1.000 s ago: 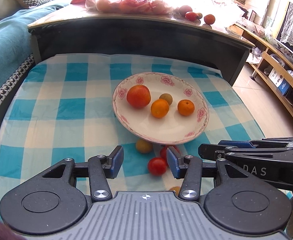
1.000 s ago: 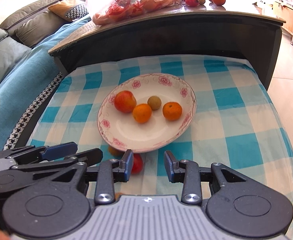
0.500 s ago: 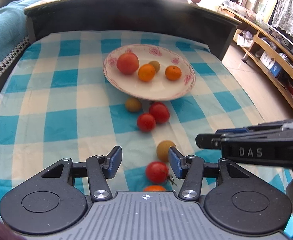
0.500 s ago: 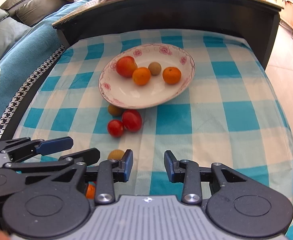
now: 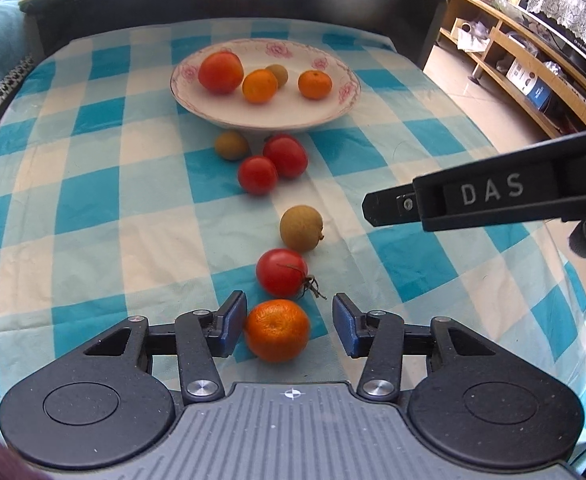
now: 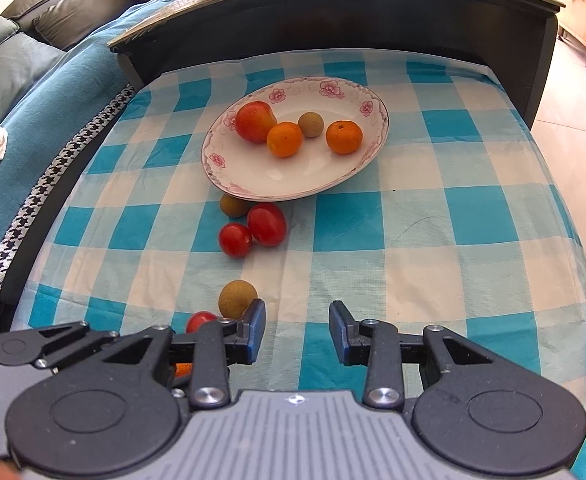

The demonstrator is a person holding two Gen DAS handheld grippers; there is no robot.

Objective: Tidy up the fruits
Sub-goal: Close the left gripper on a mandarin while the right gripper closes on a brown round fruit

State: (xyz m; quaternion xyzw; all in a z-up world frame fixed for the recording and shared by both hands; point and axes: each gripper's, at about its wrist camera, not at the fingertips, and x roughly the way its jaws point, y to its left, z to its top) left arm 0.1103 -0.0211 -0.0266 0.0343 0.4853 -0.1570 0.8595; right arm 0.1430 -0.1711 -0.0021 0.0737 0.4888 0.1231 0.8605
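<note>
A flowered white plate (image 5: 221, 114) (image 6: 357, 168) holds a red fruit, two oranges and a brown longan. On the checked cloth lie a longan (image 5: 232, 145), two tomatoes (image 5: 285, 155) (image 5: 257, 174), another longan (image 5: 301, 227), a stemmed tomato (image 5: 282, 272) and an orange (image 5: 277, 330). My left gripper (image 5: 290, 324) is open, with the orange between its fingers, close to the left pad. My right gripper (image 6: 296, 331) is open and empty over the cloth, beside a longan (image 6: 237, 299).
A dark raised table edge (image 6: 333, 4) with bagged fruit stands behind the cloth. A teal sofa (image 6: 33, 92) lies to the left. Wooden shelving (image 5: 525, 60) and tiled floor are to the right. The right gripper's side (image 5: 493, 200) shows in the left wrist view.
Both grippers have pulled back from the plate toward the near edge of the cloth. The loose fruits have come into view, and the orange now sits between the left fingers.
</note>
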